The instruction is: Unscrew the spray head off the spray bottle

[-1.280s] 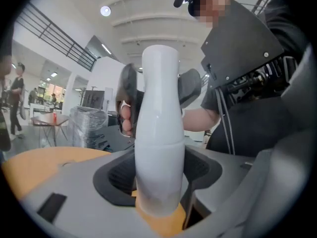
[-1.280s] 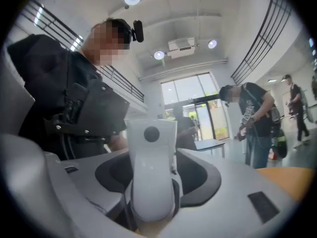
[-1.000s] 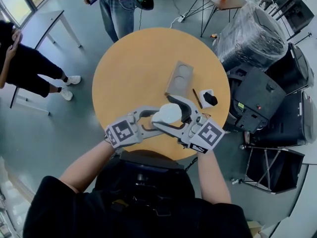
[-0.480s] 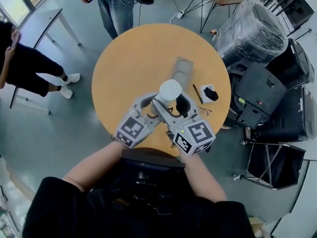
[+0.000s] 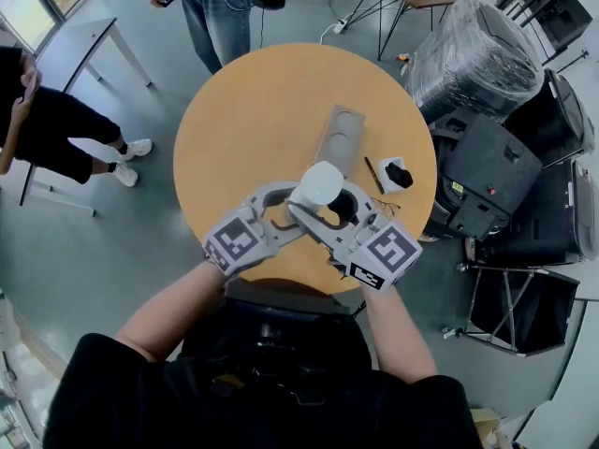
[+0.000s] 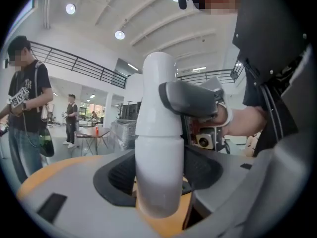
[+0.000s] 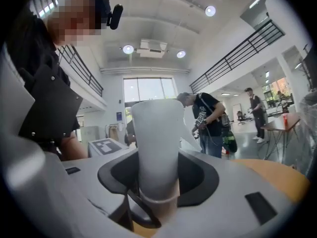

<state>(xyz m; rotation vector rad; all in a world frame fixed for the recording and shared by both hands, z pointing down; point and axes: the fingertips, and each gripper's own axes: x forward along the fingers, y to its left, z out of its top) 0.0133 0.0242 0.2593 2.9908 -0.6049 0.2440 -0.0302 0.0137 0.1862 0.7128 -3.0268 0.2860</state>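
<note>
A white spray bottle (image 5: 321, 183) stands upright above the near part of the round orange table (image 5: 243, 129), held between both grippers. My left gripper (image 5: 292, 206) is shut on the bottle's lower body (image 6: 158, 172), which fills the space between its jaws. My right gripper (image 5: 329, 210) reaches in from the right. Its jaws are closing on the white spray head (image 7: 156, 143) at the bottle's top, and one grey finger (image 6: 190, 97) lies against that upper part. The bottle's base is hidden behind the grippers.
On the table beyond the bottle lie a grey tray with two round hollows (image 5: 339, 138), a thin dark stick (image 5: 372, 178) and a small white holder with a black piece (image 5: 393, 176). People stand at the far side (image 5: 220, 7) and left (image 5: 47, 124). A wrapped chair (image 5: 473, 59) and black cases crowd the right.
The bottle and both grippers have shifted a little away from me over the table. The right gripper swung in and back out, and its jaws have narrowed round the bottle's top.
</note>
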